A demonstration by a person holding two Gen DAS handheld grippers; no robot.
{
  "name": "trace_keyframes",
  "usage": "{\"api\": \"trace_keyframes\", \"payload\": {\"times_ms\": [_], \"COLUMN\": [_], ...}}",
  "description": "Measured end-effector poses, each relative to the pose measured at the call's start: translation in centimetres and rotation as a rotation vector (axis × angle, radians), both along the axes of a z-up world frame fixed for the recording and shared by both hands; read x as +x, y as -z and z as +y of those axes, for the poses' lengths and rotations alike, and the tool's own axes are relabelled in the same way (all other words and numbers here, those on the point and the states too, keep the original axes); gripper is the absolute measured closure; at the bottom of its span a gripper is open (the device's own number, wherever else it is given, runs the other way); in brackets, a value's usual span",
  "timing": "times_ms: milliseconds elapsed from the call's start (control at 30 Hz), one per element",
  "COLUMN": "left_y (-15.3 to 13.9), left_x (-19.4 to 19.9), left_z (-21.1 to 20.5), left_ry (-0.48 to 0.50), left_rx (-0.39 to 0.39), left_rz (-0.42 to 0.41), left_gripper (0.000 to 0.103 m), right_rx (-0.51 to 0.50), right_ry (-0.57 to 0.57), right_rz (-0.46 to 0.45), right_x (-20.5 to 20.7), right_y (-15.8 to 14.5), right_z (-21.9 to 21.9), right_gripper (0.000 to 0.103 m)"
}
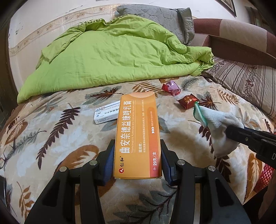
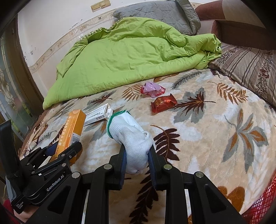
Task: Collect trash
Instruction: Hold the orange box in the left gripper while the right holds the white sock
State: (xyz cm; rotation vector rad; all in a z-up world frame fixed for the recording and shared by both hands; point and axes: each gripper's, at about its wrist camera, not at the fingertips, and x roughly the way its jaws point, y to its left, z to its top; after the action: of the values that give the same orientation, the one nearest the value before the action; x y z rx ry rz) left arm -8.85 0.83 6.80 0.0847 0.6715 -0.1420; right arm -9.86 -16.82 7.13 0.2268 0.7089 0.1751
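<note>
An orange medicine box (image 1: 138, 137) is clamped between the blue pads of my left gripper (image 1: 137, 151), held above the leaf-patterned blanket (image 1: 60, 134). The same orange box (image 2: 70, 132) and the left gripper (image 2: 67, 148) appear at the left of the right wrist view. My right gripper (image 2: 137, 151) is shut on a white knit glove with a green cuff (image 2: 131, 137), which also shows as the glove (image 1: 217, 127) in the left wrist view. On the blanket lie a white medicine box (image 1: 105, 112), a red candy wrapper (image 2: 163, 103) and a crumpled pink-red wrapper (image 2: 151, 89).
A rumpled green quilt (image 1: 112, 56) covers the far half of the bed, with a grey pillow (image 2: 155, 12) behind it and a striped pillow (image 2: 250, 69) at the right. A red mesh basket (image 2: 262, 203) edges in at the lower right. A wall runs along the far left.
</note>
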Motion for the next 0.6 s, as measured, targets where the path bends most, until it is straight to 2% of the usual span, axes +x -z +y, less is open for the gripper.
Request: {"api": "trace_keyframes", "payload": {"times_ms": [600], "left_y": [0.10], "left_x": [0.12], "left_z": [-0.25], "left_ry": [0.004], "left_rx": [0.002], "left_rz": [0.002], "left_gripper": [0.057], "right_rx": [-0.005], "right_ry": [-0.002], "right_rz": [0.001], "right_x": [0.14], "right_y": [0.16], "right_z": [0.25], "right_gripper": [0.078]}}
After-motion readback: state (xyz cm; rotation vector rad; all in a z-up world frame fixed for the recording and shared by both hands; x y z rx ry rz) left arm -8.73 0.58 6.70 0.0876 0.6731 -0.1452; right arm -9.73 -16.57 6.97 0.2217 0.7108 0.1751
